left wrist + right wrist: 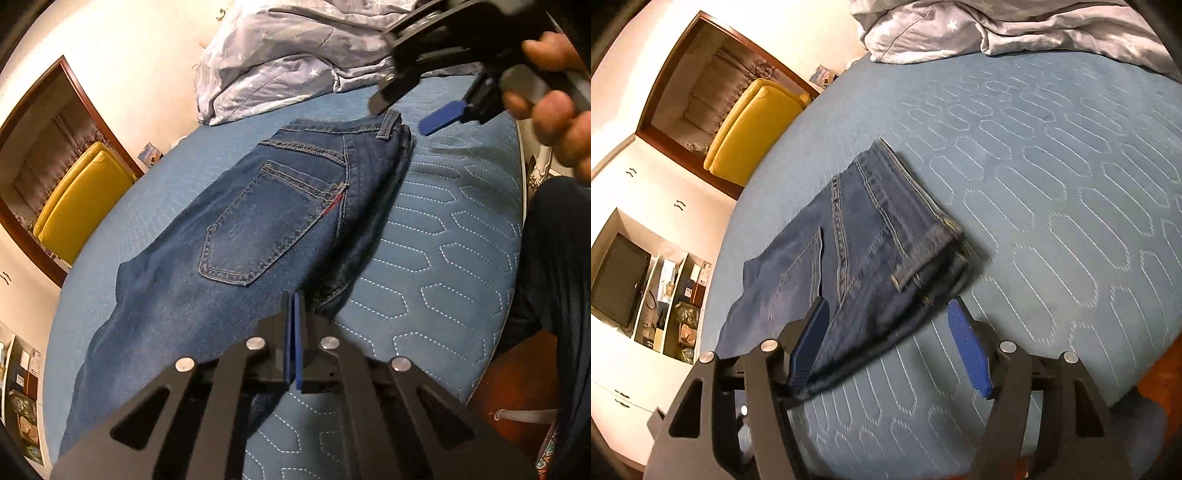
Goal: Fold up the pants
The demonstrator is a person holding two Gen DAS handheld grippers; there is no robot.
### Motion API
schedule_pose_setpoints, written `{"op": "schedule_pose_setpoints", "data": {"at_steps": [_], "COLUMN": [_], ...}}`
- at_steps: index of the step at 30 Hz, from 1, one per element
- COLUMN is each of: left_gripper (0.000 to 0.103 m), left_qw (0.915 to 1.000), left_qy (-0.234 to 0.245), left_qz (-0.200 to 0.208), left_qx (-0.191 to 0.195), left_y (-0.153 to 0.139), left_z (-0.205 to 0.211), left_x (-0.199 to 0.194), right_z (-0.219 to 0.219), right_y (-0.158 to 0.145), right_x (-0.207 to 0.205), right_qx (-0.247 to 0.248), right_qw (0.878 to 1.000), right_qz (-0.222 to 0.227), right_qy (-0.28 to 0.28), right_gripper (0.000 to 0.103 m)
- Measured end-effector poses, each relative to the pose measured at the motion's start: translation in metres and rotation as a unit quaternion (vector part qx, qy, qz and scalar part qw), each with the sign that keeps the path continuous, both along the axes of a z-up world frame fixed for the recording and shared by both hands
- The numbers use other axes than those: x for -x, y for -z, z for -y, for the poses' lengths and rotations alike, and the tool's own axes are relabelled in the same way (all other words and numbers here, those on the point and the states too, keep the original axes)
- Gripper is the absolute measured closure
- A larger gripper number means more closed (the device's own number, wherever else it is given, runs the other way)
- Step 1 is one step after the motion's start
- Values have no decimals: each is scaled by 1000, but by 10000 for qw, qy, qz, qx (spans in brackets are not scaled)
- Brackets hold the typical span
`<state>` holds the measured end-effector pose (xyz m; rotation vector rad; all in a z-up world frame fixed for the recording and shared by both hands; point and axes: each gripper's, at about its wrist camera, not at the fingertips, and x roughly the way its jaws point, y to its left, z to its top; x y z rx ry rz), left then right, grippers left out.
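Observation:
Dark blue jeans (258, 229) lie folded lengthwise on a blue quilted bed (443, 240), back pocket up and waistband at the far end. My left gripper (294, 299) is shut just over the jeans' near edge by the crotch seam, and no cloth shows between its blue pads. A hand holds my right gripper (402, 116) open above the waistband. In the right wrist view the jeans (871, 236) reach in between the open right gripper (886, 301). The left blue pad (809, 339) rests against the cloth, while the right pad (971, 354) stands apart from it.
A crumpled grey duvet with stars (295, 55) lies at the bed's head. A yellow chair (750, 125) stands beyond the far side, next to white shelves with a dark monitor (620, 280). A person's dark-clothed leg (554, 295) is at the bed's right edge.

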<state>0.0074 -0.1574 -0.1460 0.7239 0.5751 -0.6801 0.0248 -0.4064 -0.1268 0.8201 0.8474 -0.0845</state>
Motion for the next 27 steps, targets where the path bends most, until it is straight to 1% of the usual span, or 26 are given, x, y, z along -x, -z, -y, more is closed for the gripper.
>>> {"op": "schedule_pose_setpoints", "data": {"at_steps": [1, 2, 3, 4, 5, 6, 8, 10, 11, 13, 15, 16, 17, 18, 19, 20, 21, 22, 24, 25, 26, 27], "left_gripper": [102, 102, 102, 102, 102, 103, 103, 103, 103, 103, 102, 100, 96, 82, 66, 62, 61, 61, 61, 62, 63, 68], "left_qw": [10000, 10000, 10000, 10000, 10000, 10000, 10000, 10000, 10000, 9999, 9998, 9997, 9997, 9998, 9998, 9998, 9997, 9993, 9946, 9871, 9820, 9762], "left_qy": [2, 12, 14, 10, 13, 27, 40, 41, 60, 103, 129, 131, 143, 179, 199, 171, 135, 22, -367, -768, -1034, -1304], "left_qz": [22, 61, 72, 78, 84, 86, 83, 50, 38, 31, 45, 75, 122, 69, 41, 129, 166, 74, -275, -560, -638, -661], "left_qx": [-2, -6, -4, 8, 7, 4, -1, 20, -6, -72, -137, -174, -152, -98, -38, 38, 130, 365, 929, 1288, 1446, 1600], "left_y": [0, -1, -1, -2, -2, -3, -3, -3, -1, 3, 8, 10, 11, 11, 9, 6, 3, -3, -13, -19, -23, -27], "left_z": [0, 1, 0, 0, 0, 1, 0, -2, -1, 1, 1, 2, 2, 3, 3, 2, 1, -4, -20, -36, -47, -60], "left_x": [1, 2, 2, 2, 2, 3, 4, 5, 6, 6, 7, 7, 8, 10, 12, 18, 21, 23, 18, 10, 5, 0], "right_z": [1, 1, 1, -1, -2, -4, -2, -6, -6, 0, 4, 4, 4, 4, 4, 4, 3, 3, 1, -2, -5, -10], "right_y": [2, 4, 4, 3, 3, 3, 1, -6, -5, 5, 12, 11, 11, 11, 11, 10, 8, 4, -7, -15, -21, -27], "right_x": [-3, -8, -11, -16, -19, -23, -20, -13, -11, -10, -9, -10, -10, -12, -11, -11, -11, -8, 0, 7, 10, 13], "right_qx": [-13, -8, 40, 164, 328, 532, 575, 796, 813, 715, 593, 640, 694, 735, 764, 826, 897, 1011, 1314, 1668, 1888, 2031], "right_qw": [10000, 9999, 9999, 9997, 9990, 9976, 9974, 9962, 9960, 9962, 9970, 9968, 9964, 9960, 9958, 9952, 9945, 9932, 9890, 9828, 9787, 9764], "right_qz": [-58, -117, -136, -183, -291, -432, -426, -361, -367, -491, -502, -480, -484, -499, -509, -523, -543, -570, -586, -632, -629, -570], "right_qy": [27, 45, 49, 10, 7, 18, 23, -59, -79, -12, 23, 4, 3, 16, 17, 23, 46, 133, 341, 477, 502, 470], "right_gripper": [37, 40, 54, 61, 79, 89, 92, 92, 92, 93, 93, 93, 93, 93, 93, 93, 92, 89, 72, 72, 72, 69]}}
